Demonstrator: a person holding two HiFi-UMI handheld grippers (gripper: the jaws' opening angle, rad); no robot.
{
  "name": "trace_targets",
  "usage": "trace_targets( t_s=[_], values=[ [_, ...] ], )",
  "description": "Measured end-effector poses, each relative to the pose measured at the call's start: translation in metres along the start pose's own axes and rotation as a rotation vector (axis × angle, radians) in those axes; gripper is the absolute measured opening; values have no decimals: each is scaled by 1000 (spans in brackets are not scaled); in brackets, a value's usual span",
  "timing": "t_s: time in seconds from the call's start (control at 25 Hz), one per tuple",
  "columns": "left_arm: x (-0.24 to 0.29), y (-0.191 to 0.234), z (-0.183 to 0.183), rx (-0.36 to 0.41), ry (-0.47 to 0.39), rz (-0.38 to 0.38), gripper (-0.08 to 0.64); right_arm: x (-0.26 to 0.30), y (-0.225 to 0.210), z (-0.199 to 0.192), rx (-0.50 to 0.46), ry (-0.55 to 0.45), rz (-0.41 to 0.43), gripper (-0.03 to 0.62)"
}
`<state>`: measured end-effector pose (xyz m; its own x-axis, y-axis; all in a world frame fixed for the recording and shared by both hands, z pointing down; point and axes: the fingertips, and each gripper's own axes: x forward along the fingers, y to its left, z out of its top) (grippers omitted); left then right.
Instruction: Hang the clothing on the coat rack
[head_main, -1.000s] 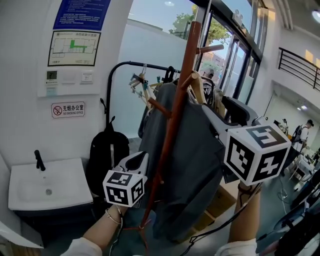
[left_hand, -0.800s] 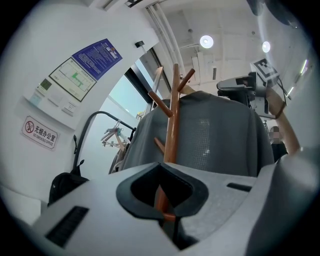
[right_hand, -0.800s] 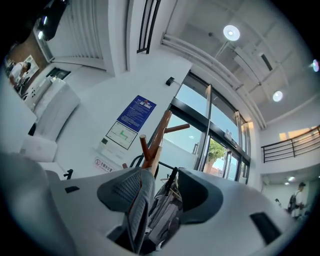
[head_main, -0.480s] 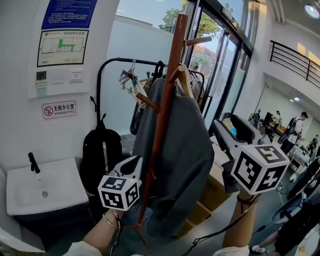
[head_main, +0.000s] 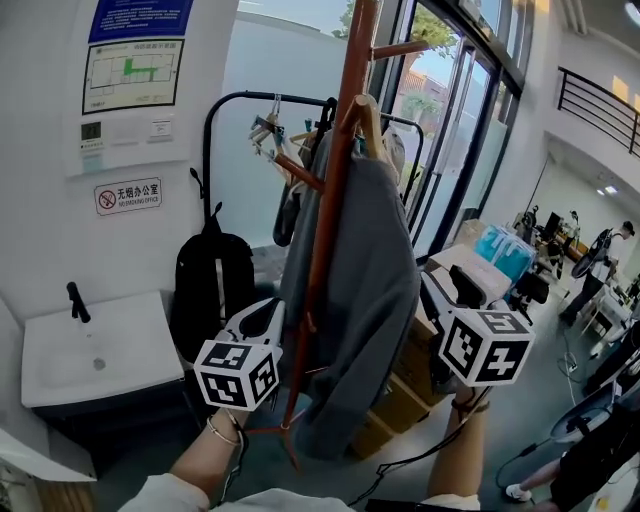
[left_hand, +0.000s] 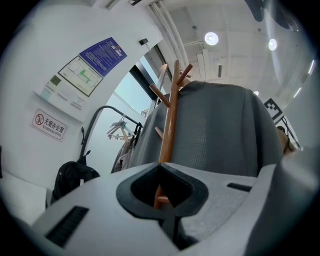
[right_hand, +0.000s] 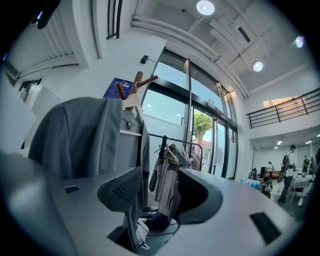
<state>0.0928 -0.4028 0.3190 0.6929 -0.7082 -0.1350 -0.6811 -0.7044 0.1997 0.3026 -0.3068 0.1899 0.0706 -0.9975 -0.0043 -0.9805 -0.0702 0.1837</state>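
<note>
A grey garment (head_main: 365, 280) hangs from a wooden hanger (head_main: 368, 120) on the reddish-brown wooden coat rack (head_main: 330, 210). It drapes down the right side of the pole. My left gripper (head_main: 272, 312) is low, just left of the pole, and shut on nothing. In the left gripper view the coat rack pole (left_hand: 170, 125) and the garment (left_hand: 220, 130) fill the space beyond the left gripper (left_hand: 160, 169). My right gripper (head_main: 435, 285) is open, to the right of the garment and apart from it. The right gripper view shows the garment (right_hand: 80, 135) at left, with nothing in the right gripper (right_hand: 160, 186).
A black clothes rail (head_main: 250, 100) with hangers and clothes stands behind the rack. A black backpack (head_main: 210, 285) leans on the wall, beside a white sink (head_main: 90, 350). Cardboard boxes (head_main: 400, 385) lie on the floor at right. Glass doors and distant people are further right.
My right gripper has come down and back to the right, away from the hanger and the garment's shoulder. The left gripper has hardly moved. The garment stays hanging on the rack.
</note>
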Motion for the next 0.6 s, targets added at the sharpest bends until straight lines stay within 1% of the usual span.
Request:
trace_targets(
  t_s=[0.2, 0.4, 0.48, 0.6],
  values=[
    [-8, -2, -9, -14, 8, 50, 9, 14, -8, -61, 49, 67, -17, 249],
    [-18, -11, -32, -38, 44, 88, 8, 14, -3, -123, 82, 149, -28, 227],
    [-25, -14, -42, -45, 61, 102, 8, 10, 2, -141, 89, 173, -22, 215],
    [-34, -18, -51, -64, 64, 128, 9, 4, 8, -161, 110, 196, -1, 190]
  ],
)
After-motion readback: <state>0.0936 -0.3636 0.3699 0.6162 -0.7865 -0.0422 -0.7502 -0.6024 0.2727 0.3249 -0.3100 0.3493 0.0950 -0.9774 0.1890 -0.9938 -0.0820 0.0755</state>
